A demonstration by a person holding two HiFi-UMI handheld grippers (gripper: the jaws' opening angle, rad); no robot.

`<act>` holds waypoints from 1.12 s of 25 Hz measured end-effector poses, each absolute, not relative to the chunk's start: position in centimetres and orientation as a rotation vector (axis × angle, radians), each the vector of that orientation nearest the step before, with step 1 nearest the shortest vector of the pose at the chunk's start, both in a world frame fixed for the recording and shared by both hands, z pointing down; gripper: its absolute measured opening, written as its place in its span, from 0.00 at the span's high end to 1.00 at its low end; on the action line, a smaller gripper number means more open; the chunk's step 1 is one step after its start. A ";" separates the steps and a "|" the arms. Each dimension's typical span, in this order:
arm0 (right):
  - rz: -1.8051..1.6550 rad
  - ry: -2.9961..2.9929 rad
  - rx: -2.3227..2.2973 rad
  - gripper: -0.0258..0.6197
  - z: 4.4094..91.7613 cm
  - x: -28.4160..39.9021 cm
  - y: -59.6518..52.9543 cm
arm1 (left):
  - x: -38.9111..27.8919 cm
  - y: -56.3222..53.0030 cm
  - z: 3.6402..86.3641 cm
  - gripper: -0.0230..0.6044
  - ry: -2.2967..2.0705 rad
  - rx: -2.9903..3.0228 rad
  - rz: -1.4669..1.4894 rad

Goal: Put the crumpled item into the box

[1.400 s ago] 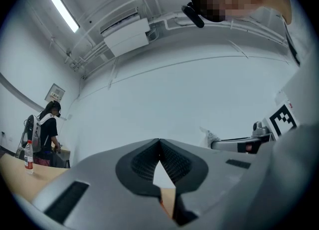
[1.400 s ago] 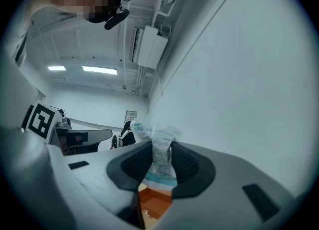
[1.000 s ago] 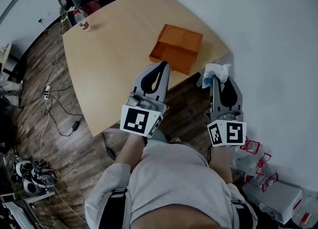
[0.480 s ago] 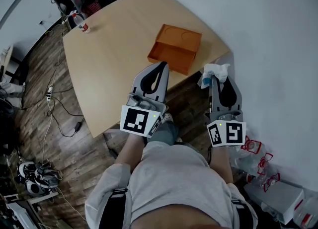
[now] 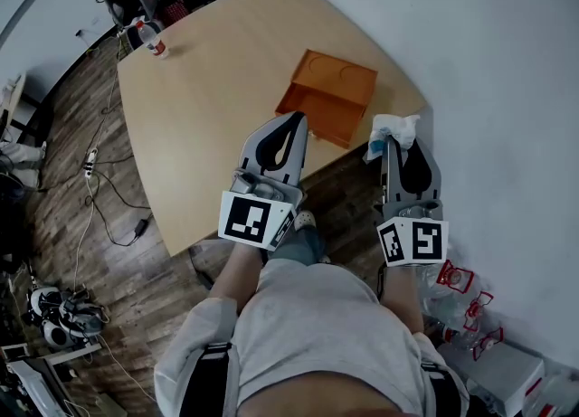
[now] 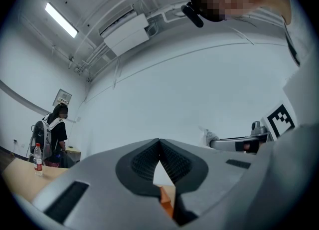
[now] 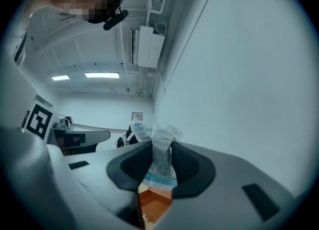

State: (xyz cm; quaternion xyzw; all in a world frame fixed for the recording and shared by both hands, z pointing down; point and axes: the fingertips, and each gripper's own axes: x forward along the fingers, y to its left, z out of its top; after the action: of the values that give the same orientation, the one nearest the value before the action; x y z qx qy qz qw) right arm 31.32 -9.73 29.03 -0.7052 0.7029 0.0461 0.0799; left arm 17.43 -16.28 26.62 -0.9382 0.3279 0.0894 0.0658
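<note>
The right gripper view shows my right gripper [image 7: 161,146] pinching the wrapper [image 7: 162,160]. My left gripper [image 6: 159,142] is closed and empty. Only the head view shows the whole box [image 5: 330,99] by the table's [image 5: 208,108] near edge, with a bottle [image 5: 152,40] at the far corner.

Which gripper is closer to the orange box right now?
Left. The left gripper, shut, points at the near edge of the box; the right gripper, holding the crumpled item, sits off its near-right corner.

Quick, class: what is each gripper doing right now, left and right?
Left gripper: closed, holding nothing.
Right gripper: closed on the crumpled white wrapper.
</note>
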 end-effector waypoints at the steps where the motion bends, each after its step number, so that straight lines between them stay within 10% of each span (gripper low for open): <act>1: 0.138 2.107 -2.106 0.79 29.0 31.3 -10.3 | 17.3 -16.8 26.6 0.94 0.998 -2.828 0.270; 28: -0.050 2.259 -2.042 0.79 34.3 31.0 -26.5 | 16.1 -30.8 30.3 0.94 1.190 -2.824 0.192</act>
State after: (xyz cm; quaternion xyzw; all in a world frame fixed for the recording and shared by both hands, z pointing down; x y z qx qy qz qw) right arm 30.96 -26.48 34.29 -0.6697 0.7408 -0.0166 0.0481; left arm 16.13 -30.79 30.28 -0.9191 0.3874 0.0624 0.0353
